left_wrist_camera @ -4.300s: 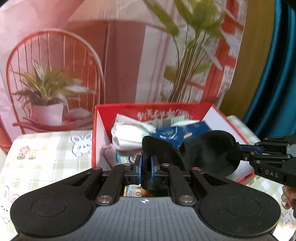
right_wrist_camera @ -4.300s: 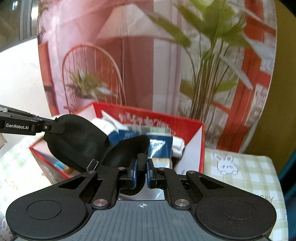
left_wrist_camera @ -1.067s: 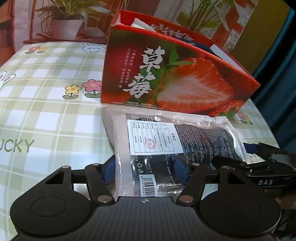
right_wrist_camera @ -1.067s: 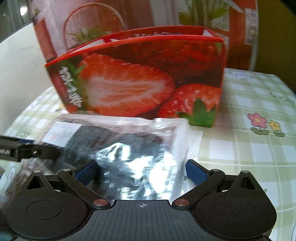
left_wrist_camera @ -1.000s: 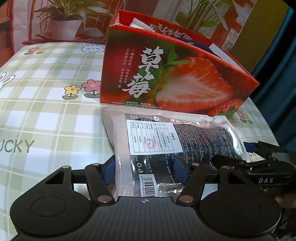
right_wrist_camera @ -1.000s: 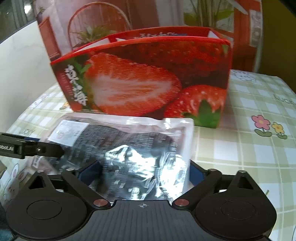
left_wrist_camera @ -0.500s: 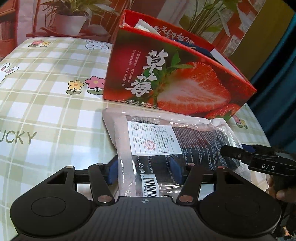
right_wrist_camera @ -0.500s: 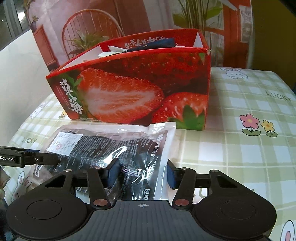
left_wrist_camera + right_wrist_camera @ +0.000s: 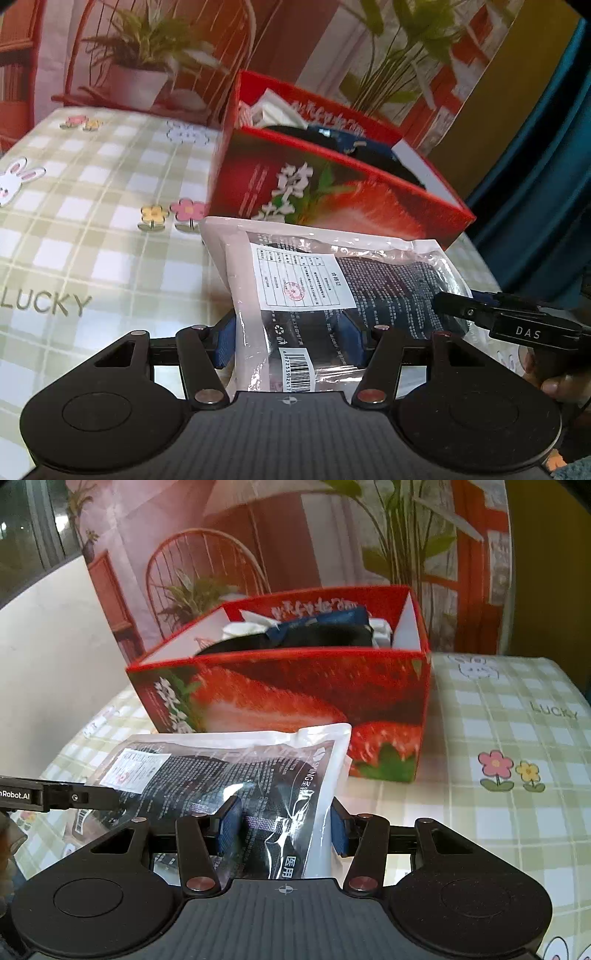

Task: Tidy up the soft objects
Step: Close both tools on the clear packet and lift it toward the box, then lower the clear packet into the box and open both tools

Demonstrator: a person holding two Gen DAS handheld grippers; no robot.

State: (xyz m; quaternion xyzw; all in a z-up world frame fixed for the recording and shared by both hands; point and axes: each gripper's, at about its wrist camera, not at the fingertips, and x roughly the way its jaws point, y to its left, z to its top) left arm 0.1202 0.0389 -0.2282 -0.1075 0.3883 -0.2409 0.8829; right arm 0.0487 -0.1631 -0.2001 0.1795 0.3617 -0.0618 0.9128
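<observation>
— On the checked cloth [image 9: 110, 236], how many things are there?

— One red box [image 9: 295, 698] printed with strawberries, and one clear pouch [image 9: 332, 280] with dark fabric inside, just in front of the box. The pouch carries one white label [image 9: 301, 280] and one barcode [image 9: 297, 369].

— And inside the box?

— Several soft items: white, black and blue pieces show above the rim. An exact count cannot be made.

— How many grippers?

— Two. The left gripper [image 9: 290, 341] has its blue pads [image 9: 225, 343] on either side of the pouch's labelled end, pinching it. The right gripper [image 9: 282, 827] does the same at the other end, its pads [image 9: 229, 823] pressing the plastic from both sides.

— Is the pouch flat on the cloth?

— It appears raised between the two grippers, but whether its underside touches the cloth cannot be told.

— Anything else?

— Printed flowers [image 9: 511, 770], two in a pair, sit on the cloth to the right of the box.
</observation>
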